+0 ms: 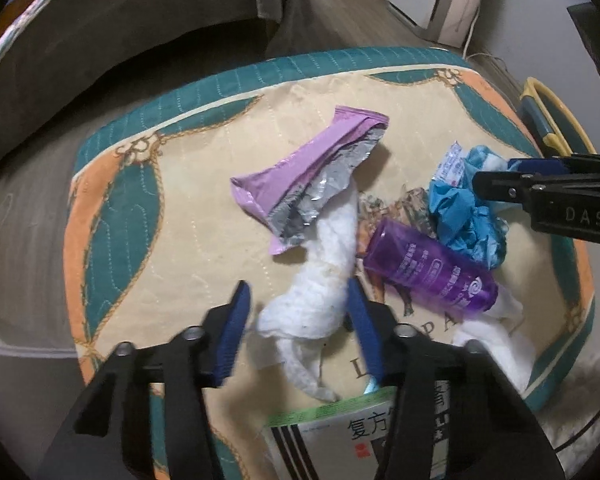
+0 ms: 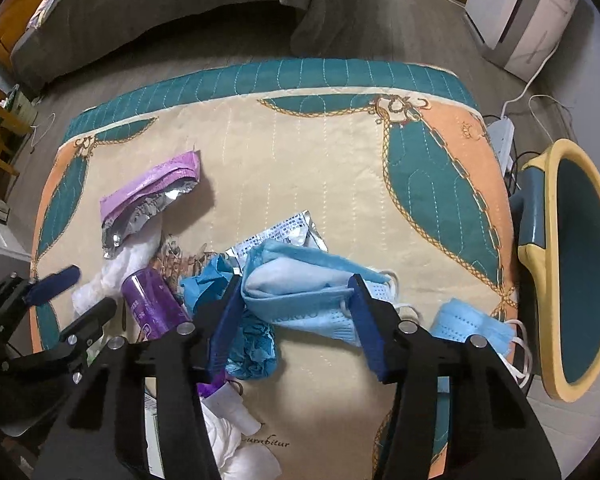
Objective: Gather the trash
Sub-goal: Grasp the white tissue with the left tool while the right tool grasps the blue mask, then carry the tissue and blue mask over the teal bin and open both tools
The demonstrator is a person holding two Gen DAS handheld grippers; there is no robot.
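Left gripper [image 1: 296, 296] spread wide, straddling crumpled white tissue [image 1: 320, 276], nothing gripped. Right gripper [image 2: 296, 292] likewise agape around folded light-blue face mask [image 2: 300, 292]. Both lie mid-cushion on quilted teal-and-cream cushion [image 2: 300, 152]. Advice: lower until pads flank the bulk, pinch centrally, avoid snagging purple plastic bottle [image 1: 432, 268] beside tissue.

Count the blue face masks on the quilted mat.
2. One face mask lies folded between the open right gripper's fingers; the other mask lies right of it, near the mat edge. More may hide under the pile.
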